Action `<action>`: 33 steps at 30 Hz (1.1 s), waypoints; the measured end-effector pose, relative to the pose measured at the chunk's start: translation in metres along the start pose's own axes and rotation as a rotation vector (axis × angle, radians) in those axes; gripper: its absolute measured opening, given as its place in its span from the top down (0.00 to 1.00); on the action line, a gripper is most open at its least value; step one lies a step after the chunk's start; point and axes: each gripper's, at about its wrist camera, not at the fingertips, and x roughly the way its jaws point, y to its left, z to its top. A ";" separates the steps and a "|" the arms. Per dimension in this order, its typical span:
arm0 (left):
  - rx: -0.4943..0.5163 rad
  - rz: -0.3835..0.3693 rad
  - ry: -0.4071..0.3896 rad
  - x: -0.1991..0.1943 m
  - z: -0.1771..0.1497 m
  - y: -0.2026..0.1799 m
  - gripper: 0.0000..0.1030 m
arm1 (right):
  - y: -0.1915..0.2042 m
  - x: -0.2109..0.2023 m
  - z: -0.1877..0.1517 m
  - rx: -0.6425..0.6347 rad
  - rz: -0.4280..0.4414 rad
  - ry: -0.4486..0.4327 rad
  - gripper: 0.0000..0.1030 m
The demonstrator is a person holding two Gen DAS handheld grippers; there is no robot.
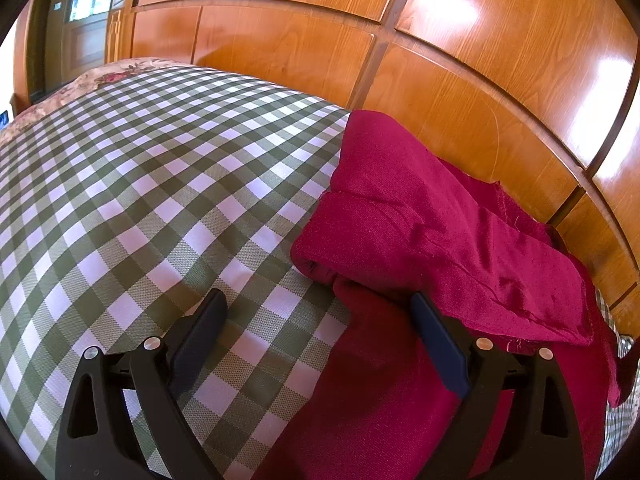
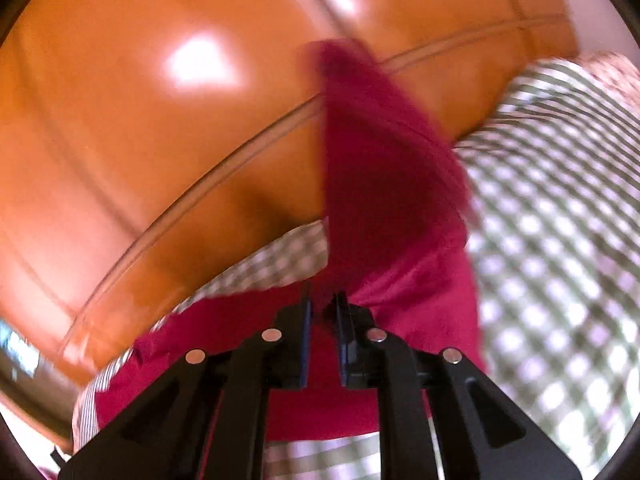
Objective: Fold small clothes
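We see our left claw (image 1: 316, 312) with its two dark fingers spread wide apart, angled downward. The left finger (image 1: 200, 332) hangs clear with nothing against its pad, while the right finger (image 1: 438, 344) lies against the crimson cloth (image 1: 420, 216), which also fills part of the gap. Neither pad presses on anything, so this claw grips nothing.

Our right claw (image 2: 322, 312) points downward at a gentler slant, and its view is smeared with motion blur. Its two fingers stand nearly together, leaving only a thin slit, and the crimson cloth is pinched in that slit, rising from the fingertips in a lifted fold.
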 end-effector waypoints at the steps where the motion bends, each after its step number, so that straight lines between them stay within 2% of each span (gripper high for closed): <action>1: 0.000 0.000 0.000 0.000 0.000 0.000 0.11 | 0.012 0.004 -0.004 -0.021 0.017 0.012 0.91; 10: -0.001 0.000 0.000 0.000 0.001 0.000 0.11 | 0.110 0.034 -0.056 -0.204 0.164 0.114 0.91; 13: -0.003 -0.002 0.001 0.000 0.000 0.000 0.11 | 0.134 0.043 -0.075 -0.277 0.174 0.150 0.91; 15: -0.003 -0.007 0.002 0.001 0.001 0.000 0.10 | 0.142 0.044 -0.090 -0.320 0.146 0.180 0.86; 16: -0.003 -0.008 0.002 0.001 0.001 0.000 0.10 | 0.142 0.044 -0.096 -0.332 0.139 0.195 0.74; 17: -0.004 -0.009 0.002 0.001 0.001 -0.001 0.10 | 0.140 0.040 -0.104 -0.360 0.104 0.202 0.55; 20: -0.003 -0.006 0.003 0.001 0.002 0.000 0.10 | 0.130 0.026 -0.119 -0.456 -0.033 0.153 0.39; 21: -0.003 -0.010 0.004 0.001 0.003 -0.001 0.10 | 0.124 0.021 -0.126 -0.493 -0.124 0.123 0.34; 22: -0.004 -0.014 0.003 0.001 0.003 -0.001 0.10 | 0.117 0.018 -0.127 -0.504 -0.215 0.095 0.17; 23: -0.007 -0.021 0.000 -0.001 0.005 -0.001 0.10 | 0.106 0.015 -0.128 -0.496 -0.340 0.064 0.09; 25: -0.016 -0.042 -0.005 -0.009 0.008 -0.003 0.10 | 0.090 0.015 -0.130 -0.450 -0.455 0.062 0.08; 26: -0.015 -0.069 -0.011 -0.015 0.010 -0.007 0.10 | 0.084 0.016 -0.130 -0.429 -0.476 0.069 0.04; 28: 0.015 -0.165 -0.030 -0.034 0.015 -0.025 0.10 | 0.071 0.023 -0.129 -0.381 -0.510 0.100 0.02; 31: 0.127 -0.307 -0.063 -0.063 0.021 -0.075 0.10 | 0.077 0.029 -0.134 -0.423 -0.567 0.098 0.02; 33: 0.225 -0.412 -0.036 -0.072 0.024 -0.119 0.10 | 0.086 0.029 -0.139 -0.466 -0.612 0.062 0.02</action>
